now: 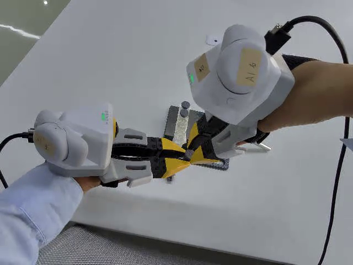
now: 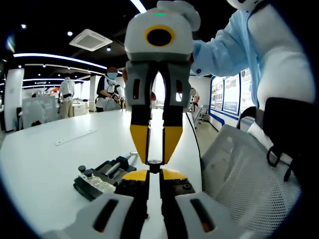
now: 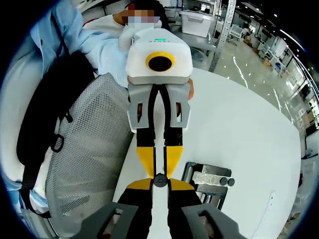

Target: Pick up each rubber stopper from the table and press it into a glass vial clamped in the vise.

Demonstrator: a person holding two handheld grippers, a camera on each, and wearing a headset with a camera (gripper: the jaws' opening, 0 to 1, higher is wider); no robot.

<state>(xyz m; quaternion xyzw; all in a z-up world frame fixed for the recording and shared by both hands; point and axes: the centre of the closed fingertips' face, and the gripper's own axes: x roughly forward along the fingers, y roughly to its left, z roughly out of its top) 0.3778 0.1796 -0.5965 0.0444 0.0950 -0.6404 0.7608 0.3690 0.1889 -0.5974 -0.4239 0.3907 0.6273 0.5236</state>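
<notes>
Left grey-and-yellow two-jaw gripper: jaws narrow, tips at the stopper; grip cannot be told.
Black metal vise: just behind the tips.
Small dark rubber stopper: likely light, soft, slightly grippy; best pinched across its sides.
Right gripper: closed on the stopper.
</notes>
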